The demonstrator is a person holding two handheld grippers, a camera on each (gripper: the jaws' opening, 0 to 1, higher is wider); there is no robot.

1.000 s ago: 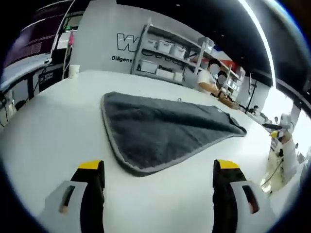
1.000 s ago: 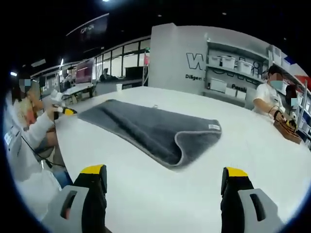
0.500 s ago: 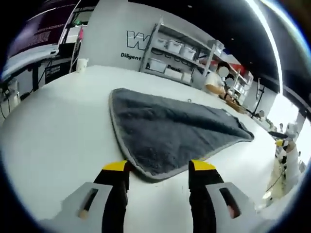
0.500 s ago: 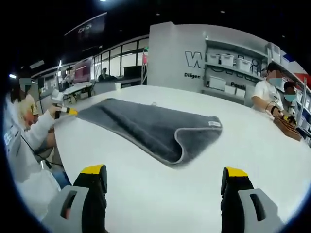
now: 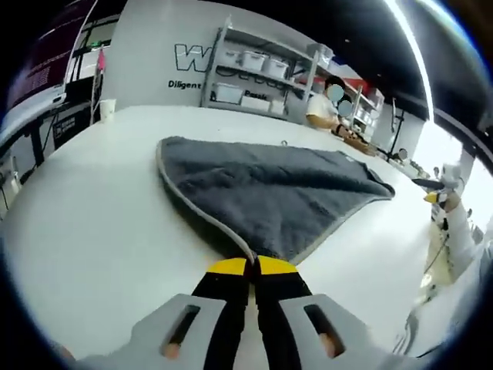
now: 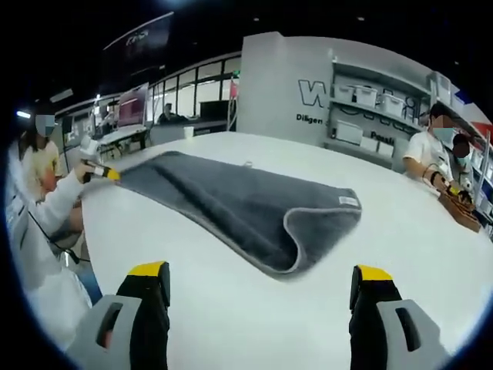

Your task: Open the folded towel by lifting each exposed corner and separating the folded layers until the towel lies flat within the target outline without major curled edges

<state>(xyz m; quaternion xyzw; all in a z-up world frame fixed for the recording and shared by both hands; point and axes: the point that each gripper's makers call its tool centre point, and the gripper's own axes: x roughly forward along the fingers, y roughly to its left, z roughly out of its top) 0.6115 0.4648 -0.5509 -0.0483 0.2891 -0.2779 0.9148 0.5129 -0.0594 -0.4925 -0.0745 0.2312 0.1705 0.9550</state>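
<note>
- Right now the left gripper (image 5: 252, 267) has its yellow-tipped jaws pinched together on the near corner of the towel (image 5: 266, 189), where the grey piping comes to a point.
- Step in hand, as I read it: lift that corner and peel the top layer off the one below.
- To do it well: confirm the pinch holds one layer only, raise gently, then carry the corner toward 12 o'clock so the fold opens without dragging the whole towel across the table (image 5: 92, 223).
- Right gripper (image 6: 259, 281): jaws spread wide, holding nothing, above bare table.
- From the right gripper, the towel's curled-over edge (image 6: 296, 243) lies at 12 o'clock, near but apart from the jaws.
- Rest of the towel runs off toward 10 o'clock.
- Target outline: can't make one out.
</note>
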